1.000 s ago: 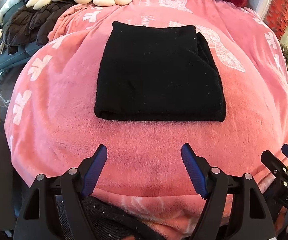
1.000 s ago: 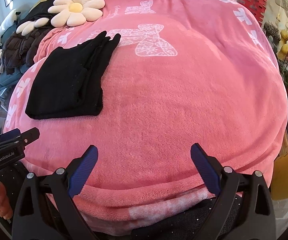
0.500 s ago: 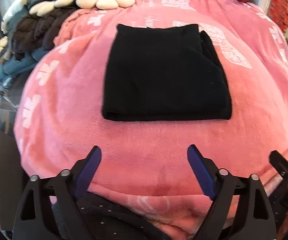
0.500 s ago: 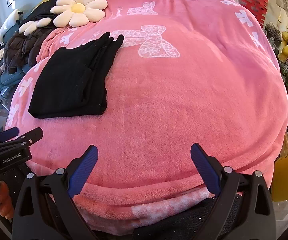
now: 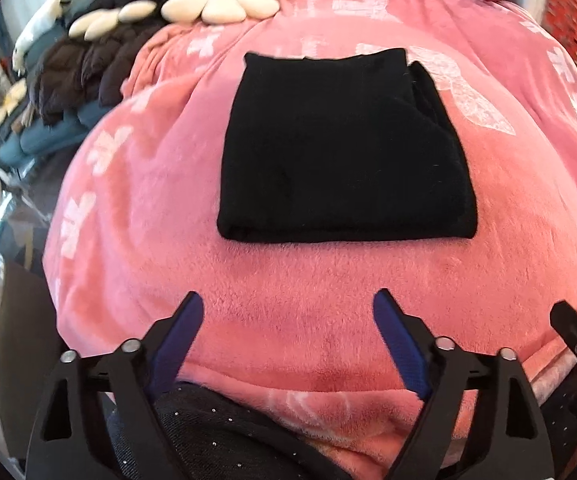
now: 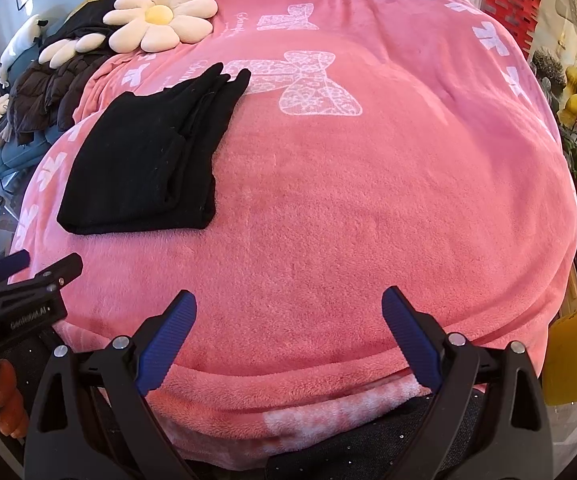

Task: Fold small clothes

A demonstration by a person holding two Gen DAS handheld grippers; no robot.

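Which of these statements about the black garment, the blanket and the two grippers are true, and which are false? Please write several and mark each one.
1. The black garment lies folded on the pink blanket. True.
2. The left gripper is clamped on the garment. False: its jaws are apart with nothing between them, short of the garment's near edge.
3. The right gripper is open and holds nothing. True.
4. A flower-shaped cushion lies on top of the garment. False: it lies farther back, apart from the garment.
5. In the right wrist view, the garment lies left of the white bow print. True.
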